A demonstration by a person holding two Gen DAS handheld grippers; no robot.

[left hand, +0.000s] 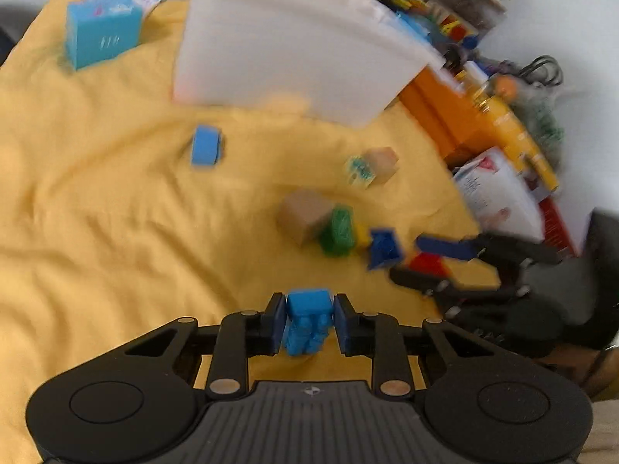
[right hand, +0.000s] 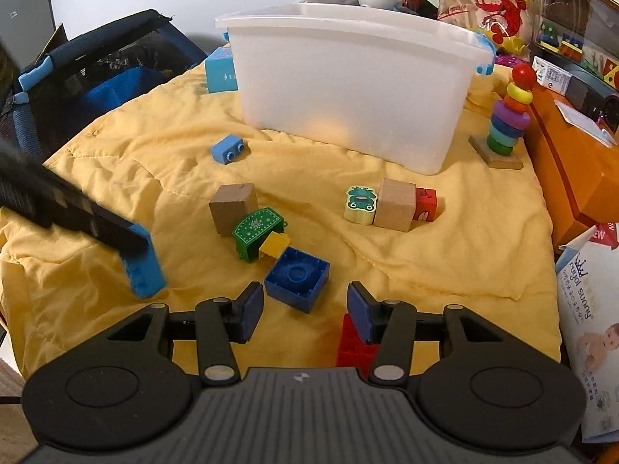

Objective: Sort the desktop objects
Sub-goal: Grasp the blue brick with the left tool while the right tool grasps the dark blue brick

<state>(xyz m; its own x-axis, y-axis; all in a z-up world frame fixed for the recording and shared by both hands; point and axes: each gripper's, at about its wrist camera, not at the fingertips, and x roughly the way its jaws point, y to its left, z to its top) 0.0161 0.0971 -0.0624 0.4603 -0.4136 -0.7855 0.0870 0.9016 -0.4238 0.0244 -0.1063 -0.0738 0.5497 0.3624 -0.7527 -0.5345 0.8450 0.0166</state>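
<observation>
My left gripper (left hand: 307, 319) is shut on a light blue toy brick (left hand: 308, 321), held above the yellow cloth (left hand: 96, 212); in the right wrist view the same brick (right hand: 144, 266) hangs at the left in that gripper. My right gripper (right hand: 305, 309) stands open low over the cloth, with a dark blue square brick (right hand: 297, 278) just beyond its fingers and a red brick (right hand: 354, 342) under its right finger. Farther out lie a green piece (right hand: 255, 232), a yellow brick (right hand: 274, 246), two wooden cubes (right hand: 232, 207) (right hand: 395, 203), a frog block (right hand: 359, 204) and a small blue brick (right hand: 228, 149).
A white plastic bin (right hand: 348, 89) stands at the back of the cloth. A ring stacker toy (right hand: 506, 120) sits to its right, orange boxes (right hand: 572, 162) and a wipes pack (right hand: 592, 332) line the right edge, and a light blue box (left hand: 101, 34) stands left of the bin.
</observation>
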